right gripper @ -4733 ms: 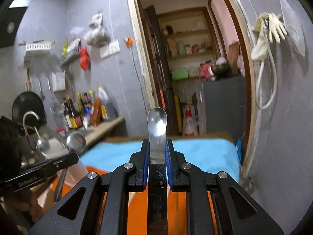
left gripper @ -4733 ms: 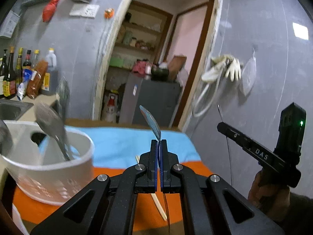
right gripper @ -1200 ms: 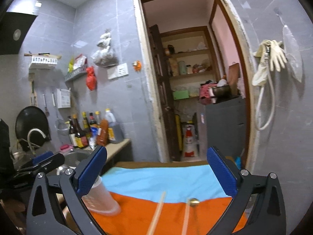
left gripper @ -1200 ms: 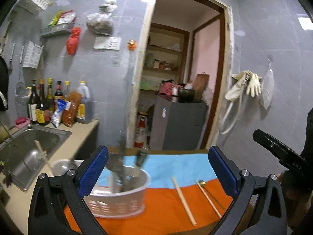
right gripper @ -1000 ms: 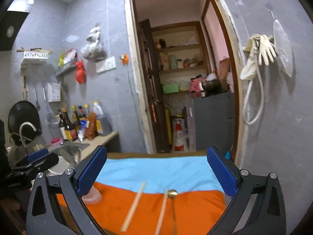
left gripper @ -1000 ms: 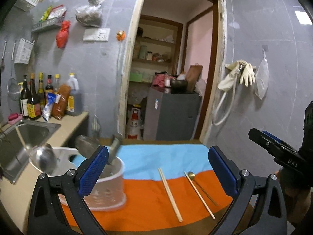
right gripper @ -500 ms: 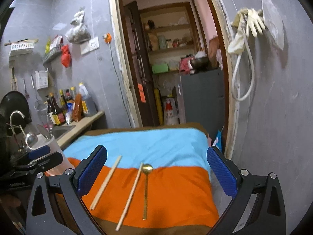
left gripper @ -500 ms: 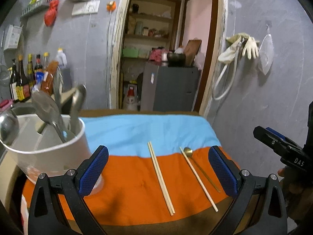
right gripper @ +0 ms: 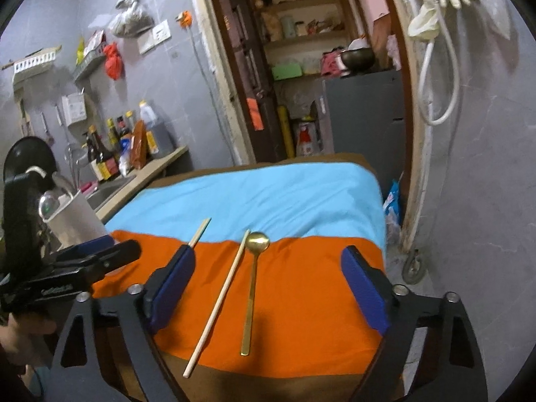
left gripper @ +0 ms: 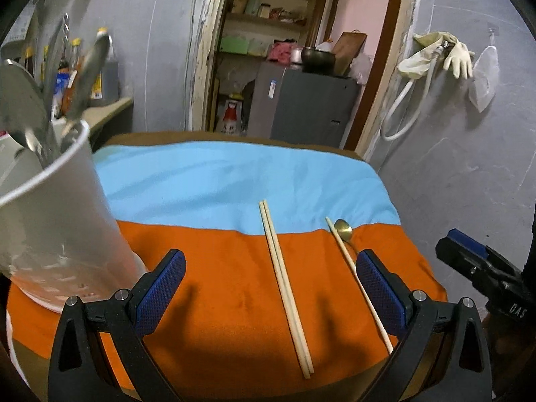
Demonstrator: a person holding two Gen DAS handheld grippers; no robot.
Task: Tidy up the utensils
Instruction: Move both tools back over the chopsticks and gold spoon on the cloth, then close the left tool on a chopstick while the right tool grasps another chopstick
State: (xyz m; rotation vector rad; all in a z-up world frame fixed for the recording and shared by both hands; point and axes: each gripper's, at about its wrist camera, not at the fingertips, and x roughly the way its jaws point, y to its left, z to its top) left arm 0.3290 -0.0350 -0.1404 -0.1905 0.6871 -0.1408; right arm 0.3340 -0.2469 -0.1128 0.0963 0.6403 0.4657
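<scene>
Left tongs point(left gripper: 269, 288): wide apart, nothing pressed between the blue pads; they hang over the orange band of cloth in the lower middle of the left wrist view, and the pair of chopsticks lies in the gap below them.
Right tongs point(right gripper: 268, 288): fairly wide but closing; the pads touch nothing, and the gold spoon and the single chopstick lie on the cloth between them, lower middle of the right wrist view.
Pair of chopsticks point(left gripper: 284, 284): 2 pale sticks side by side and touching, running from the blue band near frame centre down to the lower middle across the orange band.
Single chopstick point(right gripper: 217, 296): 1 pale stick, slanting from centre down to the lower left of centre, just left of the spoon, its far tip close to the bowl.
Gold spoon point(right gripper: 253, 284): flat on the orange band, bowl at the seam with the blue band, handle running toward the bottom of the frame.
Utensil holder point(left gripper: 57, 221): white tub at the left edge of the left wrist view, standing on the orange band, metal spoons point(left gripper: 20, 107) sticking up out of it.
Cloth point(left gripper: 217, 181): blue band farther back, orange band nearer, spread over the tabletop.
Gloves point(left gripper: 459, 57): pale pair hung on the grey wall, upper right.
</scene>
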